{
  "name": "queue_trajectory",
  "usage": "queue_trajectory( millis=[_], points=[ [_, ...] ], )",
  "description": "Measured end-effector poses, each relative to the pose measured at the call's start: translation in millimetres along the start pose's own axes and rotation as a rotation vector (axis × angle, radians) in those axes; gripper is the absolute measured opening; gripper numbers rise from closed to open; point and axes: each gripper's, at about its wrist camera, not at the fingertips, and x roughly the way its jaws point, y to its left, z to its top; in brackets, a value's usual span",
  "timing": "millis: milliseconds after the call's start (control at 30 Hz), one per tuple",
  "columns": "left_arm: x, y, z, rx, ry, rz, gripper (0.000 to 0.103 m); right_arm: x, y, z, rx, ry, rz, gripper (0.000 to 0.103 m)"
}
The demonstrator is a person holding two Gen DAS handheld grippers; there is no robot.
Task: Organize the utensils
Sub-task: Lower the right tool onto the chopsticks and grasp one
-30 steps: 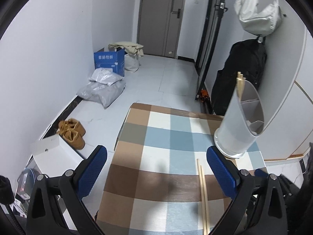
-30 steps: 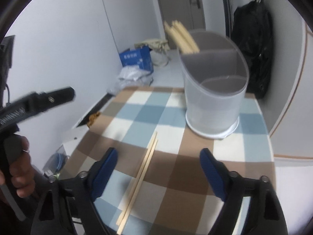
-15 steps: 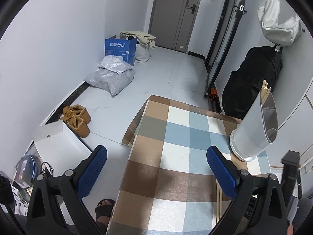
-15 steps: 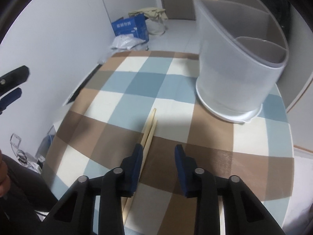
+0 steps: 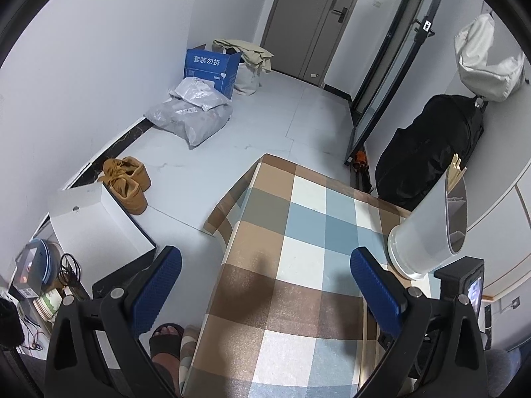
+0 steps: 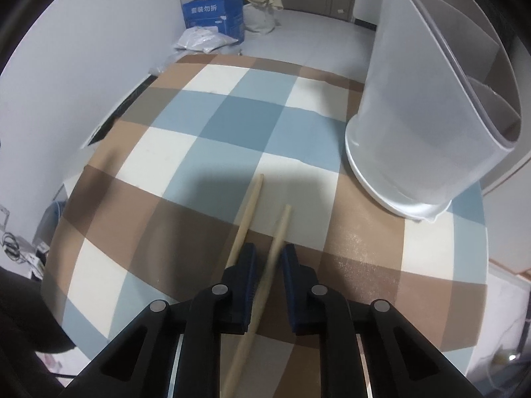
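Two round wooden chopsticks: one (image 6: 278, 232) between right gripper (image 6: 268, 258) pads, jaws just narrowing, contact unclear; other (image 6: 244, 222) just outside. Frosted holder (image 6: 408, 126) ahead-right. Left gripper (image 5: 265, 285) wide, empty.

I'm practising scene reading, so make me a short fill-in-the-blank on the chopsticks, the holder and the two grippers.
1. The right gripper has just been closing with ____ chopstick between its pads.
2. The other chopstick lies ____ the pads.
3. The utensil holder already holds ____.
4. The left gripper's jaws stand ____.

Missing words: one; outside; chopsticks; open
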Motion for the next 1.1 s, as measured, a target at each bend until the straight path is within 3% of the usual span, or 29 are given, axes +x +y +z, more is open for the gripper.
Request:
queue_trajectory(
  millis=[400,500,567,867,1100],
  points=[
    [4.5,6.3,0.8,-0.002,0.022,0.004,0.099,11.5,7.6,26.0,-0.022,0.013,-0.025,0.015],
    [6.0,6.1,0.7,0.007,0.029,0.008,0.099,13.5,5.8,30.5,-0.021,0.025,0.004,0.004],
    [7.3,4.8,0.7,0.016,0.032,0.015,0.099,12.8,2.5,32.8,-0.004,0.022,0.017,0.003],
    [22.4,-16.5,-7.0,0.084,0.086,0.039,0.099,-45.5,-36.6,19.4,0.193,-0.188,0.162,0.003],
    [35.8,-49.7,-21.9,0.198,0.149,0.044,0.099,-61.1,-93.3,-9.5,0.446,-0.31,0.319,0.003]
  ],
)
